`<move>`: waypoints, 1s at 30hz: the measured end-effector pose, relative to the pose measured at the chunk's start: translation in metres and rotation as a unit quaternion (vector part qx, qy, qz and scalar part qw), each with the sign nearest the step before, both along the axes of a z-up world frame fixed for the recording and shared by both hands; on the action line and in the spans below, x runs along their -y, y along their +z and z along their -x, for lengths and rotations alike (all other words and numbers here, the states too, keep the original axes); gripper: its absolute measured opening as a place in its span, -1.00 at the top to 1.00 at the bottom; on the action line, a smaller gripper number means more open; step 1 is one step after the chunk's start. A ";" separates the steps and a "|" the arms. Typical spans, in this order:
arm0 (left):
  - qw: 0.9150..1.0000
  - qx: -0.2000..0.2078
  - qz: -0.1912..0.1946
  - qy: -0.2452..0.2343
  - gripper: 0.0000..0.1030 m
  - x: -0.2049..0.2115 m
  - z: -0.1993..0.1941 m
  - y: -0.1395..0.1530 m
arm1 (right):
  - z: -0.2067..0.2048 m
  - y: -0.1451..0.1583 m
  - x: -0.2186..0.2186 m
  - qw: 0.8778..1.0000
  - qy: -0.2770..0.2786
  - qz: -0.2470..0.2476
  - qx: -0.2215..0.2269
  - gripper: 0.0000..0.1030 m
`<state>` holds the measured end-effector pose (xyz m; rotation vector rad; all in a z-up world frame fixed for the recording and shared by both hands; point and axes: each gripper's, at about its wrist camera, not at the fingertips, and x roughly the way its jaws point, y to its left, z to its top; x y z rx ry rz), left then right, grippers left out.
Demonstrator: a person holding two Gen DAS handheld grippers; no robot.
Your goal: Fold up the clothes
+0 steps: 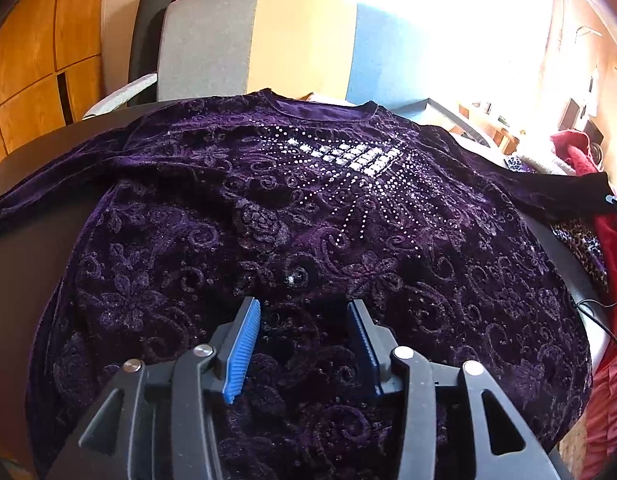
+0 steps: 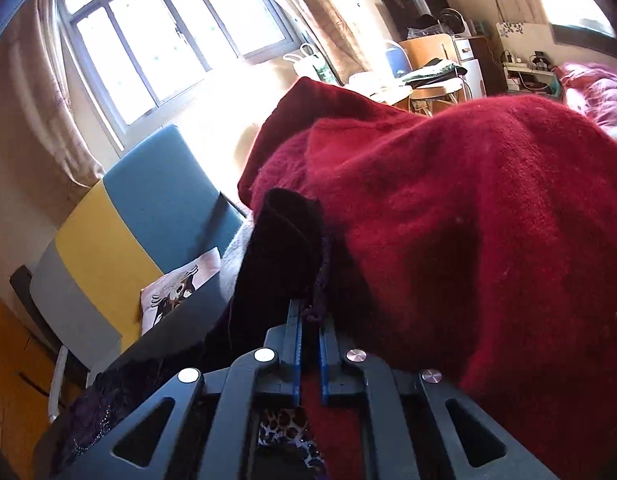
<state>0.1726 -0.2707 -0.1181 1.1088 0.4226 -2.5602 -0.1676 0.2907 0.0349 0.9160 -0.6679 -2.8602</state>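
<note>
The top (image 1: 292, 216) lies spread flat on the table (image 1: 36, 168), neckline at the far side, hem near. The left gripper (image 1: 304, 312) hangs over its near part. Beyond the table stands a chair (image 1: 260, 44). At the right edge the sleeve end (image 2: 288, 236) lies against a heap of clothes (image 2: 488, 220), the right gripper (image 2: 312, 312) on it

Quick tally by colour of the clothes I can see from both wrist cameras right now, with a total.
Purple: 1, the purple velvet top spread on the table, its sleeve end pinched in the right tool.
Red: 1, the red fuzzy sweater heaped beside it.
Leopard print: 1, the leopard-print piece under the sweater.
Total: 3. More may lie hidden in the heap.
</note>
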 end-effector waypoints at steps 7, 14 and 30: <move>1.000 -0.010 -0.020 0.000 0.08 0.005 -0.003 0.000 | 0.014 0.015 0.058 0.994 0.080 0.068 -0.013 0.87; 0.999 -0.019 -0.037 -0.001 0.09 0.009 -0.005 0.001 | 0.020 0.004 0.190 0.974 0.206 0.093 0.019 0.87; 0.998 -0.005 -0.067 -0.008 0.08 0.017 -0.004 0.007 | -0.045 -0.043 0.349 0.922 0.383 -0.051 0.039 0.00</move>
